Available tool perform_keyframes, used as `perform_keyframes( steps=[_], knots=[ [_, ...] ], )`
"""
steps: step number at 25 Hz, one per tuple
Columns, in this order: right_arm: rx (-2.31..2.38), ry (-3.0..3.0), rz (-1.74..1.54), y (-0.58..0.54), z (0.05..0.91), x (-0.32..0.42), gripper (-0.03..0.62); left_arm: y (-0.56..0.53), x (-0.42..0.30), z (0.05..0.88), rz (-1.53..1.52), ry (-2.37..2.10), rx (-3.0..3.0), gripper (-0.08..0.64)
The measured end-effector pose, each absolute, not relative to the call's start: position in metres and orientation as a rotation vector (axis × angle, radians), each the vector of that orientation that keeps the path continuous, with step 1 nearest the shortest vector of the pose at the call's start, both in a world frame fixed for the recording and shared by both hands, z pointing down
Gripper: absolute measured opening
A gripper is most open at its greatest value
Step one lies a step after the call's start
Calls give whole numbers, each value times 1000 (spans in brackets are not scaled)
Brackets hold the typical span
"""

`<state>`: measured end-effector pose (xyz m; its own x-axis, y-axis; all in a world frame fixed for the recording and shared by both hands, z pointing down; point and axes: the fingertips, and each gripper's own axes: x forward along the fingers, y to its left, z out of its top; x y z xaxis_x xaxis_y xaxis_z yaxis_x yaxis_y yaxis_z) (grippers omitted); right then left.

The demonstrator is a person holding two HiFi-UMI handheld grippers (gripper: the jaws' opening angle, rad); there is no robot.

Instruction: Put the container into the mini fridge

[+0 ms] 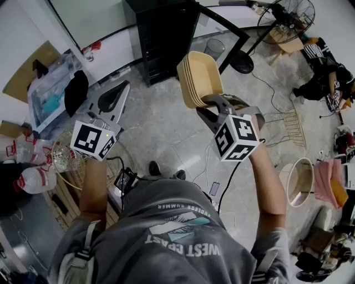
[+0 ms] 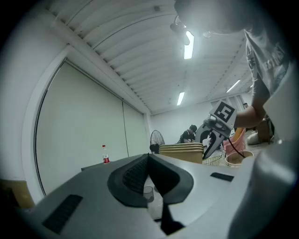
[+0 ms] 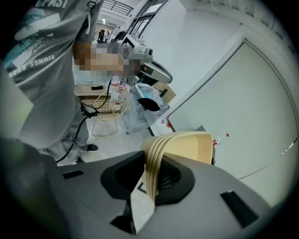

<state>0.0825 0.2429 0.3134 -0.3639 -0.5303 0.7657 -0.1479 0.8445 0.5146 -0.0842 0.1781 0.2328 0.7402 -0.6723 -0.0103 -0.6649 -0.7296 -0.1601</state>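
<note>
A stack of tan, tray-like containers (image 1: pixel 201 77) is held up edge-on over the floor, with my right gripper (image 1: pixel 213 102) shut on its lower rim. In the right gripper view the stack (image 3: pixel 187 144) is pinched between the jaws of the right gripper (image 3: pixel 152 175). The black mini fridge (image 1: pixel 166 39) stands beyond the stack, its door side hidden from here. My left gripper (image 1: pixel 117 91) hangs to the left of the stack, shut and holding nothing. The left gripper view shows the left gripper (image 2: pixel 148 158) with its tips together, and the stack (image 2: pixel 182 151) beyond them.
A wire basket (image 1: pixel 69 158) with glassware and a plastic bottle (image 1: pixel 36 180) sit at the left. A clear box (image 1: pixel 50 91), a waste bin (image 1: pixel 214 49), a floor fan (image 1: pixel 285 16) and a round basket (image 1: pixel 299 180) ring the grey floor. A person (image 1: pixel 327 77) sits at the far right.
</note>
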Motion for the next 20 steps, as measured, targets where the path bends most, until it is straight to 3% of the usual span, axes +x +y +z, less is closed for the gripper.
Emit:
perform_keyframes(
  steps=[20],
  knots=[
    [545,-1951,-384,225,322,54,87,165,-107,242,-56,1001,-2816,15]
  ],
)
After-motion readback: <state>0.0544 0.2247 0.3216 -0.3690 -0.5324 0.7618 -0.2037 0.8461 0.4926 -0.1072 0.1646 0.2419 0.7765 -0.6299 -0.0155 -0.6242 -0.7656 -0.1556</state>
